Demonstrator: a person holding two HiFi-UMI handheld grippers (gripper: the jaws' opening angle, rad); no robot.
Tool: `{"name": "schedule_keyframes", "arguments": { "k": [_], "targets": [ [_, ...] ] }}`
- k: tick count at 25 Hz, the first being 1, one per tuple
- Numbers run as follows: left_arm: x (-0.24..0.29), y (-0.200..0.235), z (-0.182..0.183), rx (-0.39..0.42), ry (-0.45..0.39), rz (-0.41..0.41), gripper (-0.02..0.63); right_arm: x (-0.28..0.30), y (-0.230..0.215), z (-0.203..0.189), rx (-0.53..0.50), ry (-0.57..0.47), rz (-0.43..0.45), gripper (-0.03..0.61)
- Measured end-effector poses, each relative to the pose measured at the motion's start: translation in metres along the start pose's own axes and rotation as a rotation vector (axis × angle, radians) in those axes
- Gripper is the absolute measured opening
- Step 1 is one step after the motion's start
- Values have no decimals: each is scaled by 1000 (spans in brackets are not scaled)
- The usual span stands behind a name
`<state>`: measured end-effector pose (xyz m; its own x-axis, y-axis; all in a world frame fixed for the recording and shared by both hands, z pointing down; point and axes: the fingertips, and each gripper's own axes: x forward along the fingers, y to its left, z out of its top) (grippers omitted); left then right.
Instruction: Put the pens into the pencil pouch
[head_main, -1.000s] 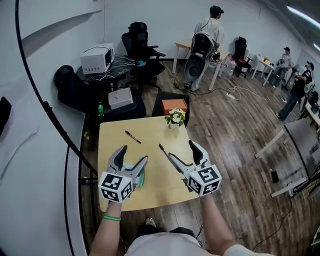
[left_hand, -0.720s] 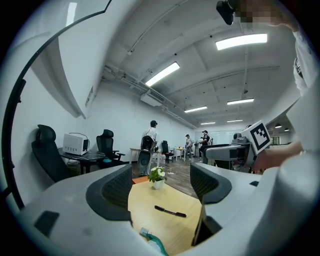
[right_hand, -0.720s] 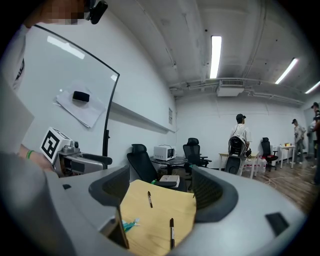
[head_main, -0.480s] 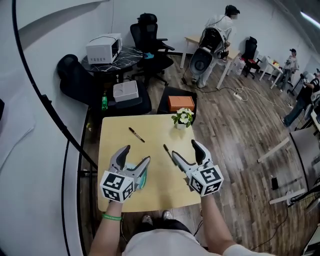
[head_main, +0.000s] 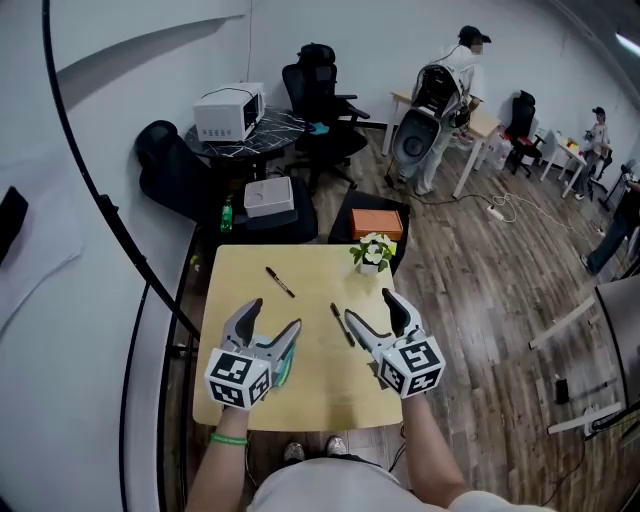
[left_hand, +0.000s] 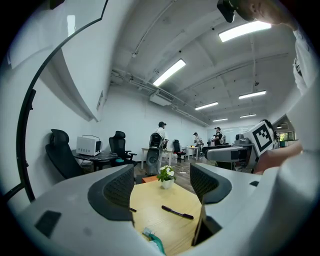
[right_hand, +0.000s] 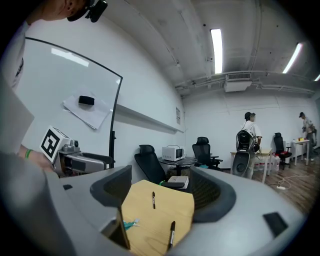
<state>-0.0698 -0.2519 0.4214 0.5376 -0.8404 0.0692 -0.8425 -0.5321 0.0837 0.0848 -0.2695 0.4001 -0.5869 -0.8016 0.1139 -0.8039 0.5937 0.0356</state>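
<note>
Fingers of left gripper and right gripper stood spread, empty. Nearer pen lay mid desk, farther pen toward far edge, pouch near left edge. Risk: slim pen rolling from an off-centre pinch.

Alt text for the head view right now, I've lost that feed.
The left gripper and right gripper, both open and empty, hover over a light wooden table bearing a near pen, a far pen, a potted flower and a teal pouch mostly hidden under the left gripper.
</note>
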Motion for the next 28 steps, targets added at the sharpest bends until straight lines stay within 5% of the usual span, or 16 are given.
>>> {"name": "schedule_keyframes", "arguments": {
  "k": [6, 18, 23, 28],
  "targets": [
    [1, -5, -37, 31, 94, 26, 342, -1, -3, -8, 6, 3, 20, 341],
    [-20, -14, -202, 26, 511, 80, 337, -7, 3, -60, 76, 106, 34, 316],
    [-15, -6, -233, 32, 607, 105, 220, -13, 6, -72, 87, 140, 32, 311],
    [-6, 1, -259, 18, 723, 127, 210, -21, -3, -77, 89, 156, 7, 308]
  ]
}}
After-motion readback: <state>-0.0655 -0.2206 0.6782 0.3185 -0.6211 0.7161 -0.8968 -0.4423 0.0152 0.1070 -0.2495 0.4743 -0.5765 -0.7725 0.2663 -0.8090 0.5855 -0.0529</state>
